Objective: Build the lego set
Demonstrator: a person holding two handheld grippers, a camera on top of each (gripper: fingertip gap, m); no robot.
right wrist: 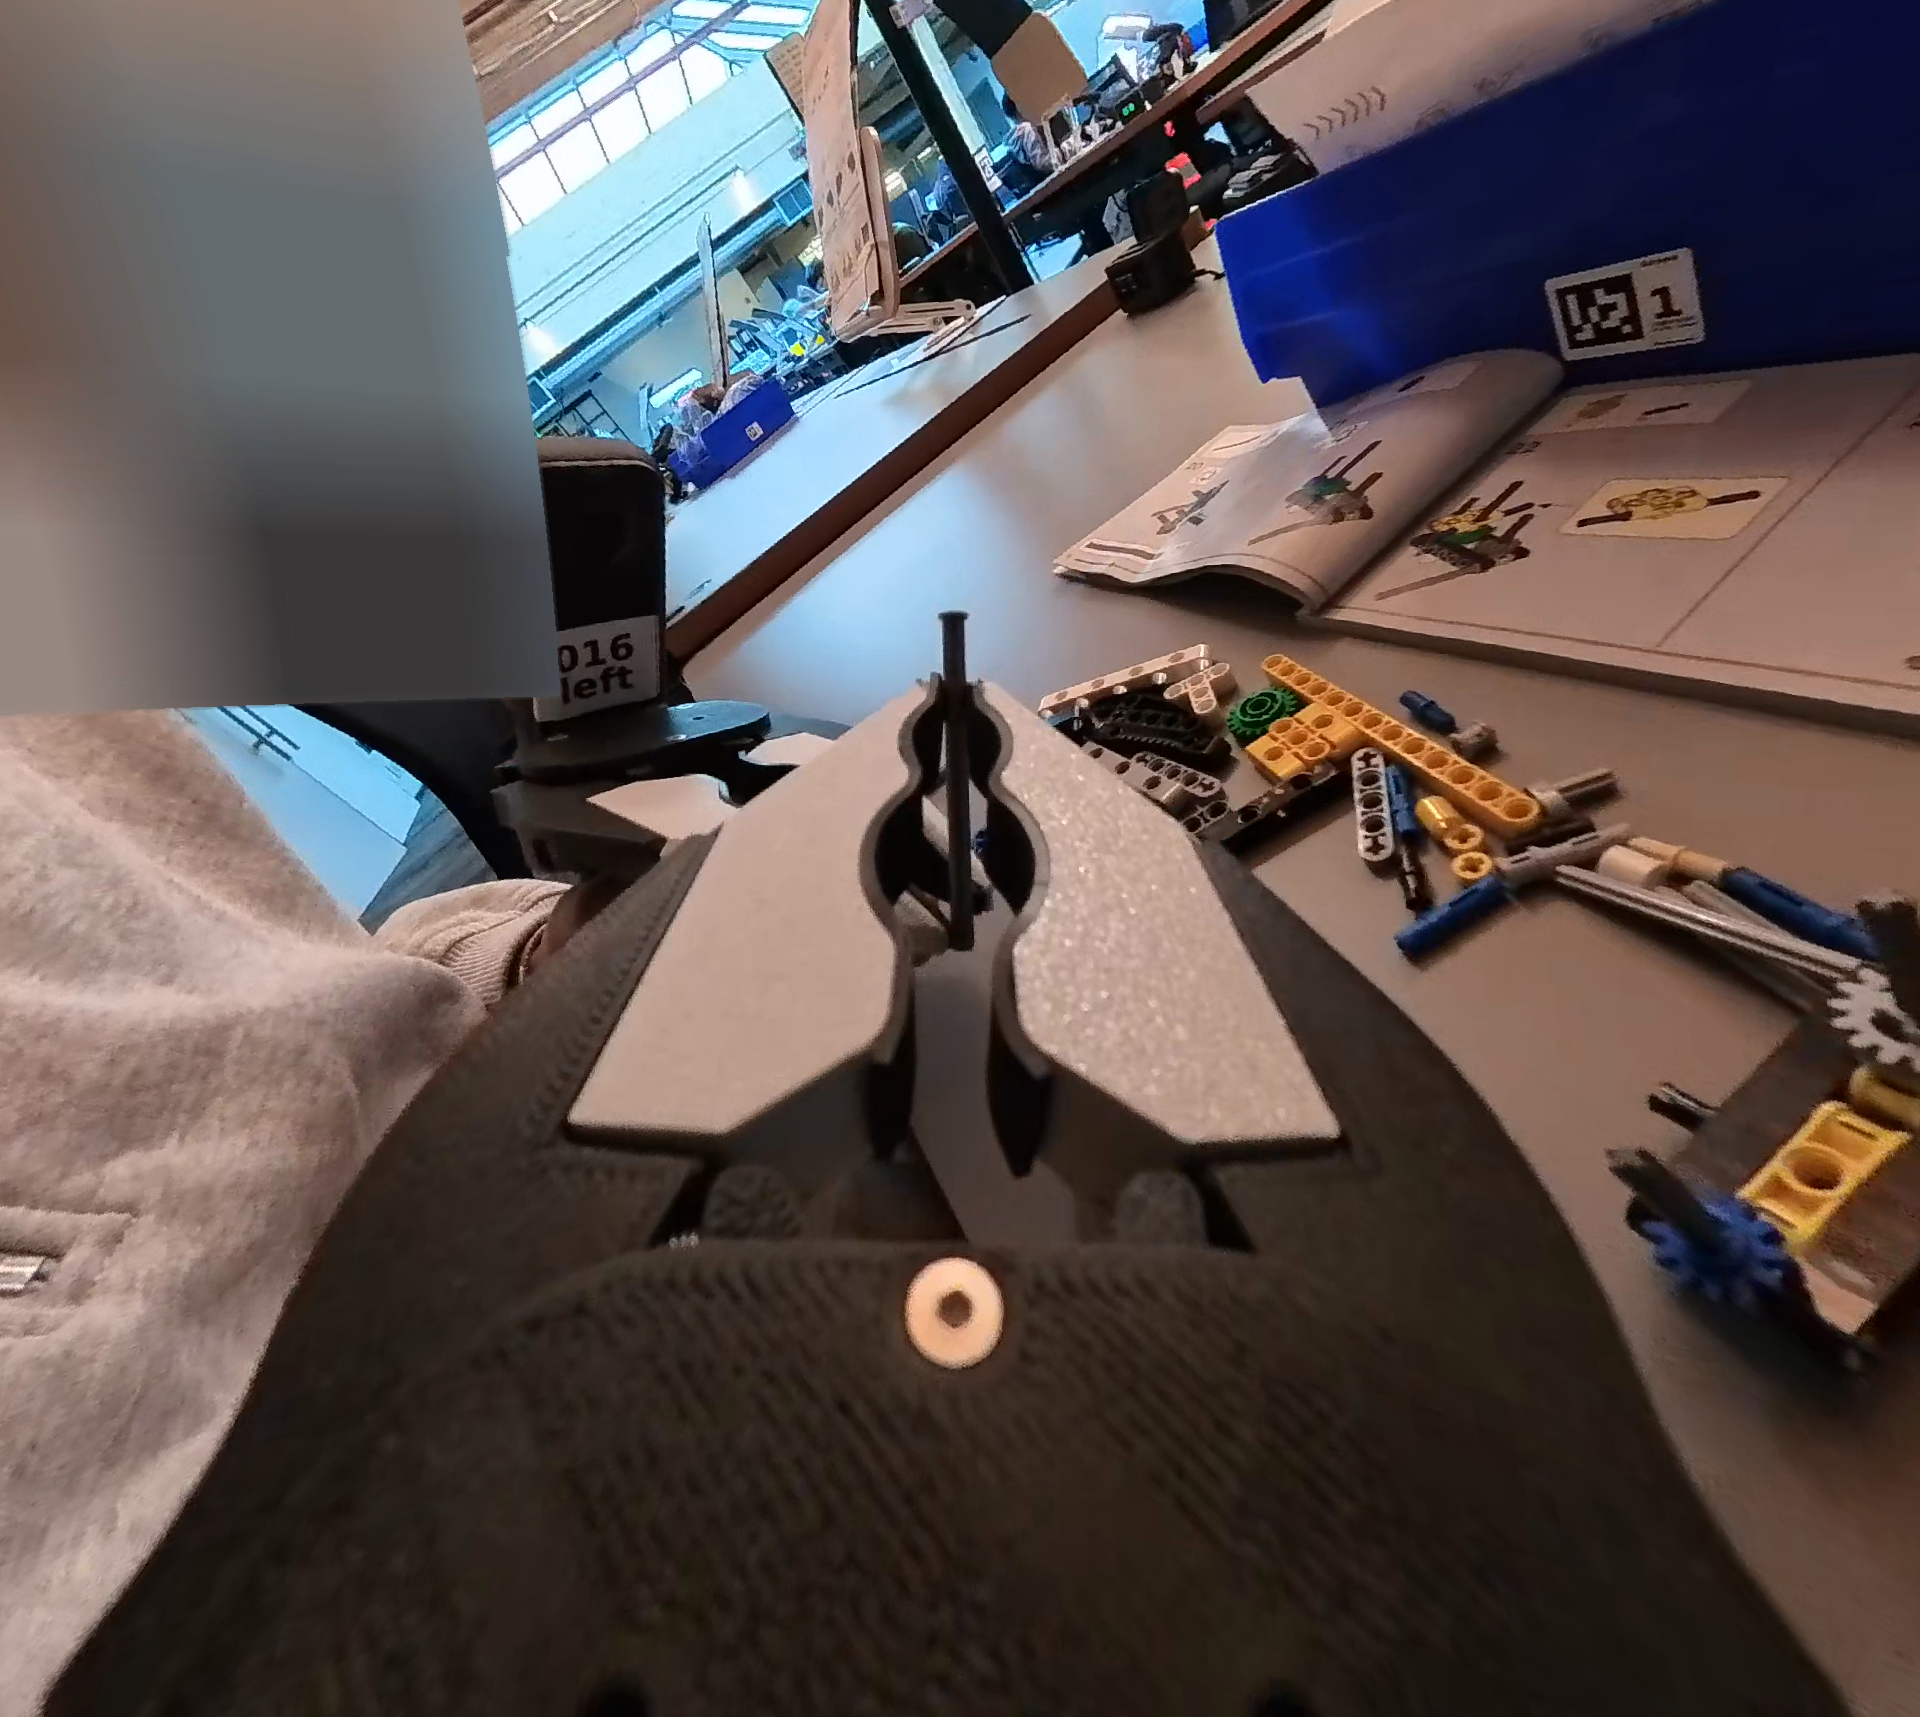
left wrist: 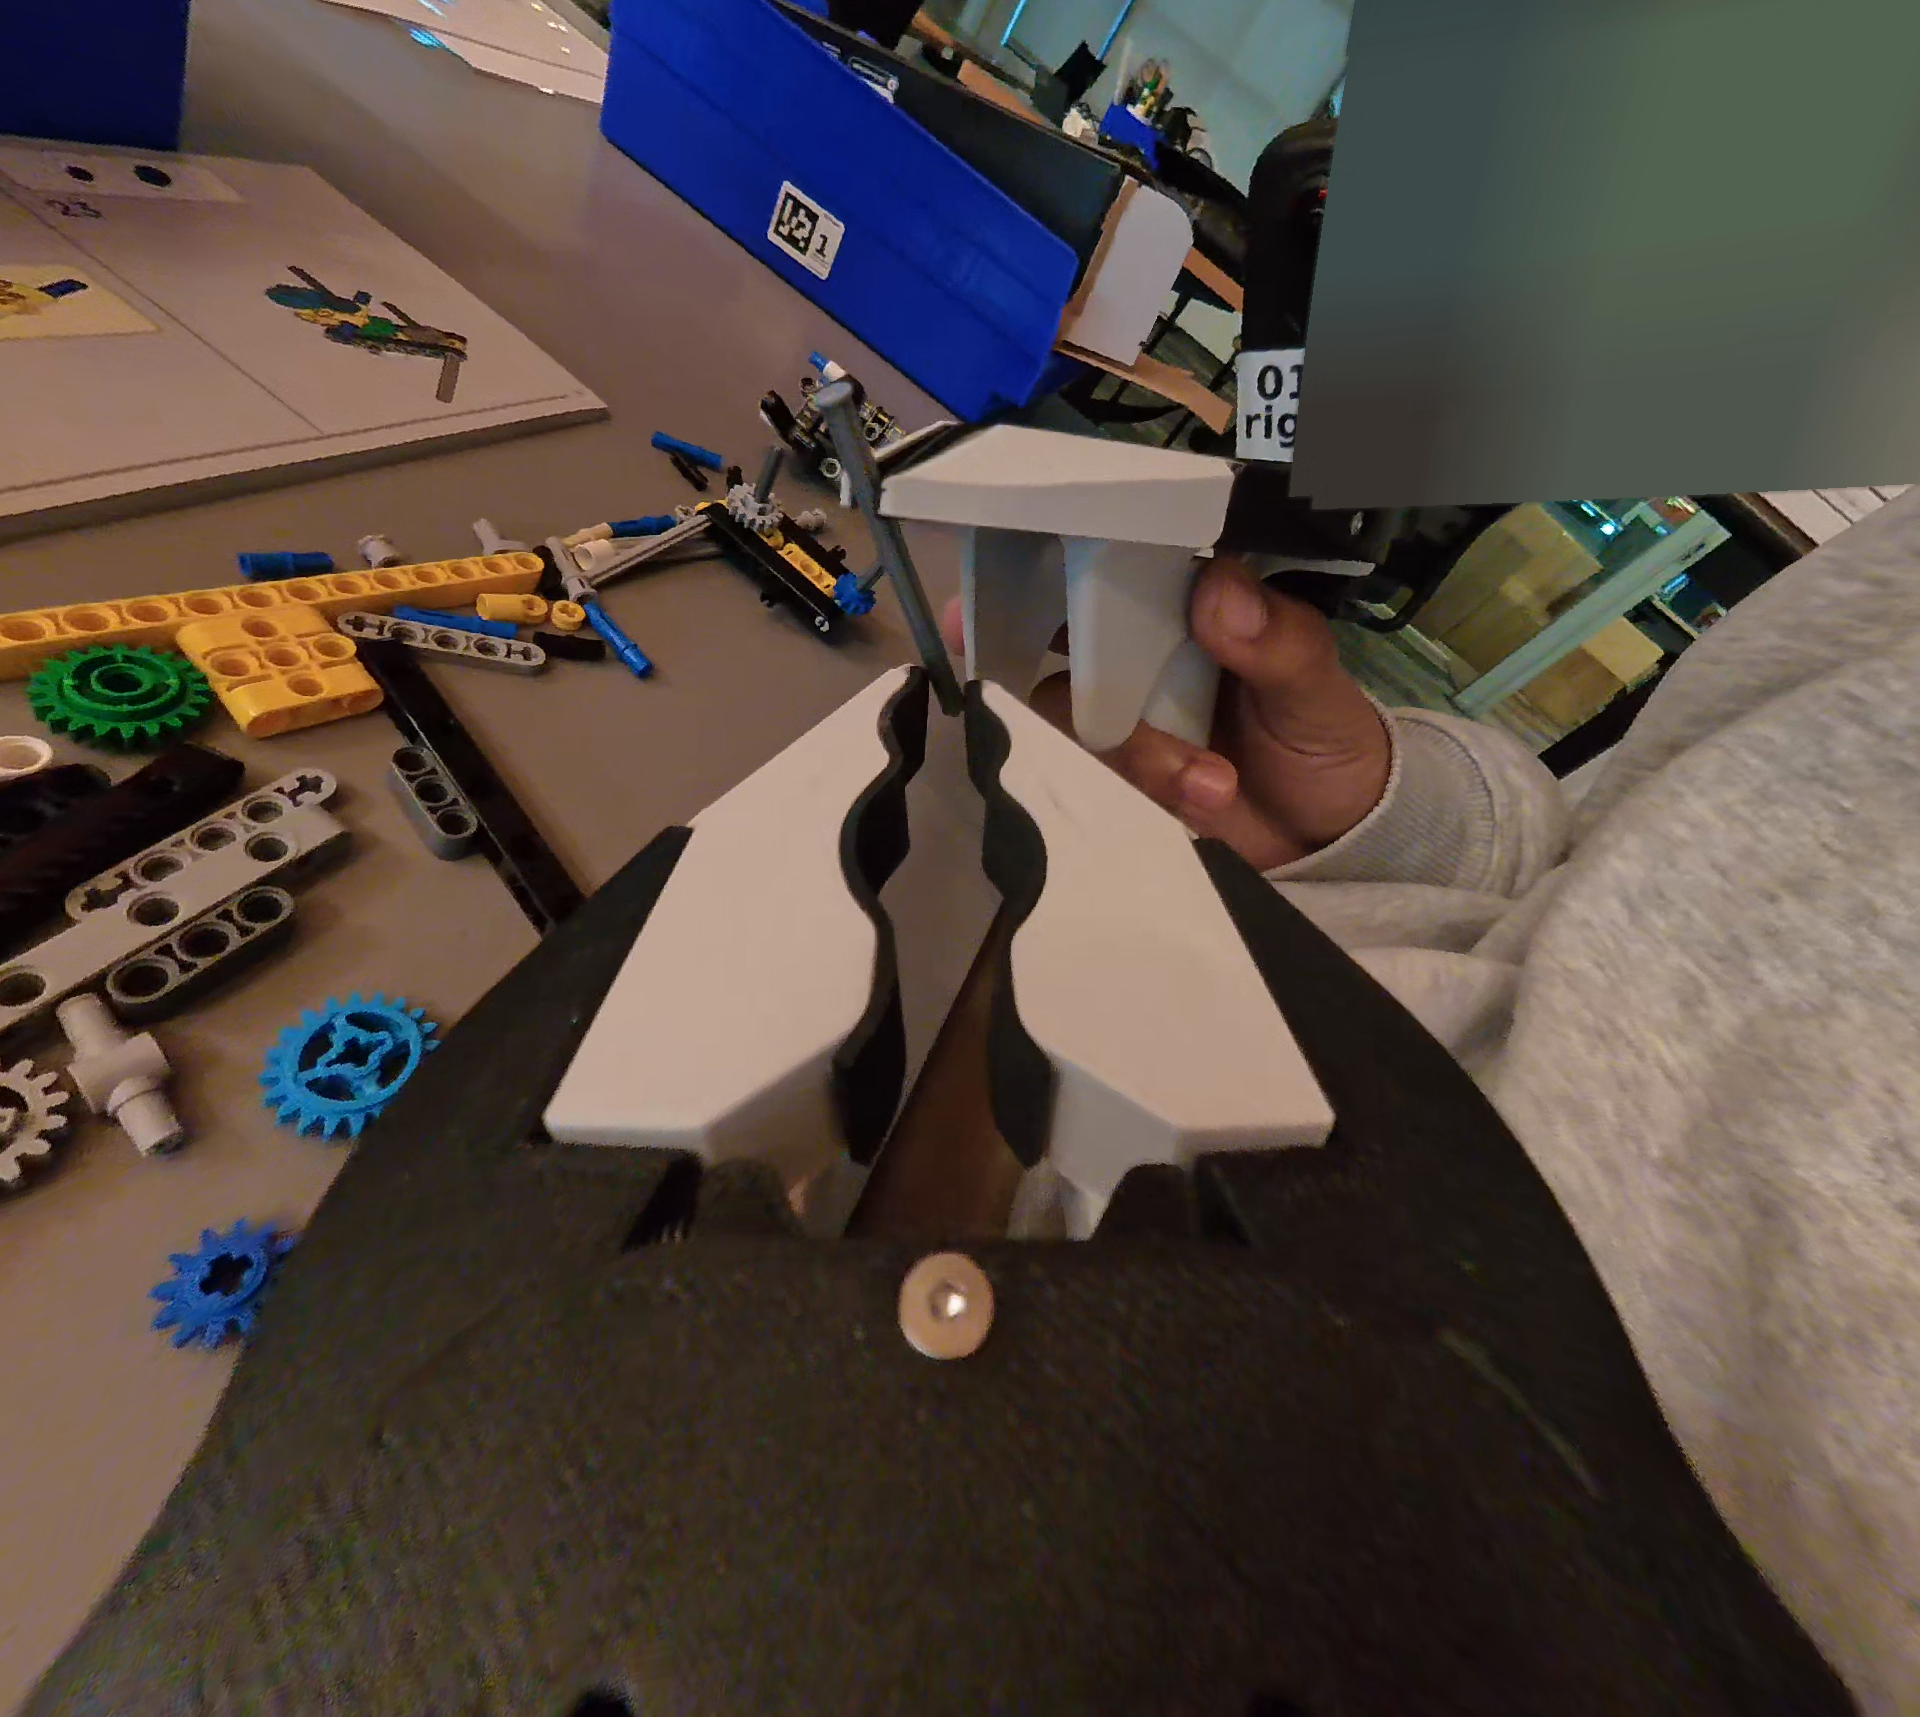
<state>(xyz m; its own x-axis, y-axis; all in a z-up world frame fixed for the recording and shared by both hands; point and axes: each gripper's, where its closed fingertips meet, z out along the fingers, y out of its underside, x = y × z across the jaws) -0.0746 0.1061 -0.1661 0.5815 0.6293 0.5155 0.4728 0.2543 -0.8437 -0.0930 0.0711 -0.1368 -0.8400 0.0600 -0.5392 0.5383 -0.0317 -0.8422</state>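
Your left gripper has its fingers pinched on the lower end of a thin dark axle, which rises from the tips and leans away to the left. Your right gripper looks clamped on the same axle: in the right wrist view the rod runs up the channel between the grey fingers and its flanged head pokes out past the tips. So both grippers seem to share one rod, held in the air above the near edge of the bench, and the step in hand is most likely a re-grip or hand-over before the axle goes into the model. Next you will need one gripper to let go cleanly while the other keeps the rod straight, then to line it up with a hole in the black-and-yellow assembly lying mid-bench among loose pins and beams. The long yellow beam, green gear and light blue gear sit toward the left edge, the open instruction booklet beyond them, and a blue bin at the far side. Large blurred patches cover the upper part of both views, and your right hand hides part of that gripper; exactly where its fingers bite the axle is hard to judge.
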